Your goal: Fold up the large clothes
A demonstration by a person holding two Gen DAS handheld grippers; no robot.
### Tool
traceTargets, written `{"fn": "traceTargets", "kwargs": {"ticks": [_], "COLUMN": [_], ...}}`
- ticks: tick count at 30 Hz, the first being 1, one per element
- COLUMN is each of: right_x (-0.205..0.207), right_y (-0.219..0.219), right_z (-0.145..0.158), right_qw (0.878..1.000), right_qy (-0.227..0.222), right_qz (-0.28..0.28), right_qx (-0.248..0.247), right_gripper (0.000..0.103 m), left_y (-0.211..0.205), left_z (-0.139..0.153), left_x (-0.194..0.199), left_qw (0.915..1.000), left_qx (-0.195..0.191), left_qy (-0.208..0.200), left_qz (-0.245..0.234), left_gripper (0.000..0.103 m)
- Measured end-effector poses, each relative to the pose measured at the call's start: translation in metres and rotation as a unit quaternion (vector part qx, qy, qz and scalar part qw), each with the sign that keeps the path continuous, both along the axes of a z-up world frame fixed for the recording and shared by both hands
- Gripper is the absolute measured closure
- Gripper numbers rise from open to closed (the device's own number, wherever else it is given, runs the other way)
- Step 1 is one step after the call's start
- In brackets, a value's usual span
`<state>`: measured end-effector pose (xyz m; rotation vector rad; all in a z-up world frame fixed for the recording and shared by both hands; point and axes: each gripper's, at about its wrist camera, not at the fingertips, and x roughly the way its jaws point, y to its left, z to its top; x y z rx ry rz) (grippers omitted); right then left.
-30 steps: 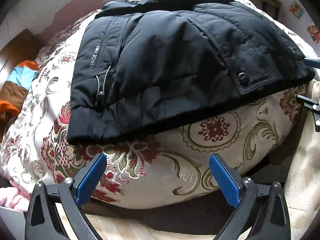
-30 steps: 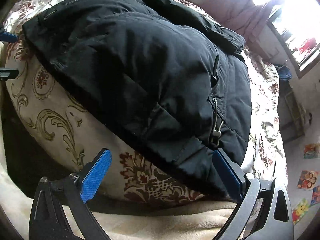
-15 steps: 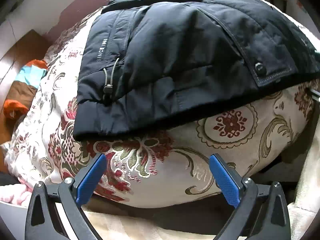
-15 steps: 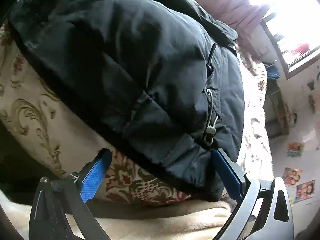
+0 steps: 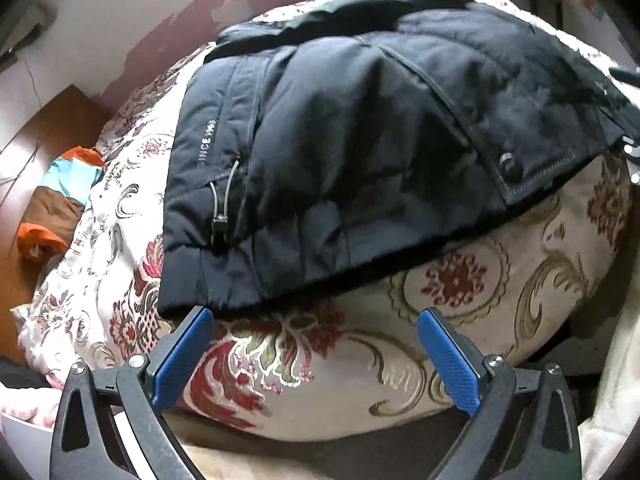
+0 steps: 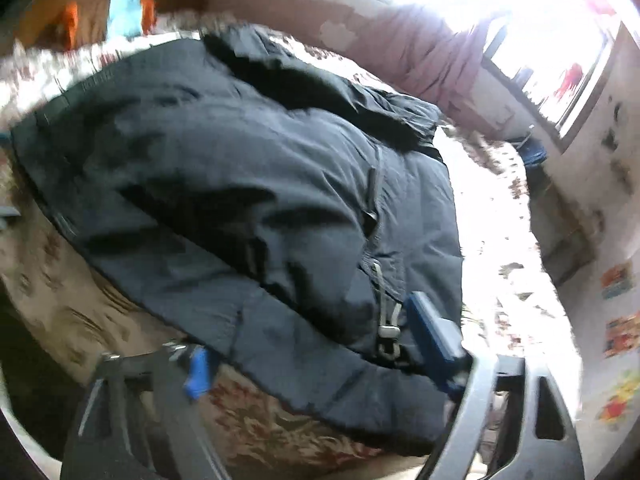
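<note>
A black padded jacket [image 5: 340, 152] lies folded on a floral bedspread [image 5: 460, 320]. My left gripper [image 5: 314, 314] is open, with its left fingertip at the jacket's near hem corner and only bedspread between the fingers. In the right wrist view the jacket [image 6: 240, 184] fills the middle, blurred. My right gripper [image 6: 308, 326] is closing with the jacket's hem between its fingers. Its right pad [image 6: 430, 332] lies over the cloth beside the drawcord toggle [image 6: 388, 332]. Its left pad [image 6: 198, 372] sits at the hem's lower edge. I see no clear squeeze on the cloth.
An orange, blue and brown cloth [image 5: 60, 200] lies on the wooden floor left of the bed. A bright window [image 6: 540, 20] and a purple curtain [image 6: 420, 52] are behind the bed. A beige blanket [image 5: 608, 420] lies along the near edge.
The right gripper's fingers have narrowed around the jacket's hem and its view has rolled and blurred. The left gripper has stayed open and edged up to the hem corner.
</note>
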<state>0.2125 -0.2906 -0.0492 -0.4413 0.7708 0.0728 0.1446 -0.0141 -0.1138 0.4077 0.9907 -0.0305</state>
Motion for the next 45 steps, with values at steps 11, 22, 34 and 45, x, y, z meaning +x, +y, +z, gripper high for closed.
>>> {"fn": "traceTargets", "kwargs": {"ticks": [11, 22, 34, 45], "right_x": [0.004, 0.011, 0.004, -0.008], "right_y": [-0.021, -0.028, -0.028, -0.027], "right_z": [0.04, 0.057, 0.036, 0.037], "right_qw": [0.989, 0.975, 0.97, 0.972], "right_qy": [-0.022, -0.055, -0.061, -0.083], "right_qz": [-0.012, -0.048, -0.083, -0.081], "right_qx": [0.148, 0.209, 0.221, 0.203], "right_gripper": [0.068, 0.071, 0.072, 0.095], "left_y": [0.008, 0.0, 0.02, 0.024], "left_z": [0.005, 0.0, 0.01, 0.045], "left_x": [0.004, 0.021, 0.03, 0.015], "left_qw": [0.9994, 0.9904, 0.9787, 0.9686], "left_qx": [0.002, 0.087, 0.082, 0.004], "left_qy": [-0.031, -0.103, -0.176, -0.242], "left_qz": [0.011, 0.031, 0.068, 0.056], "left_gripper": [0.0, 0.009, 0.073, 0.091]}}
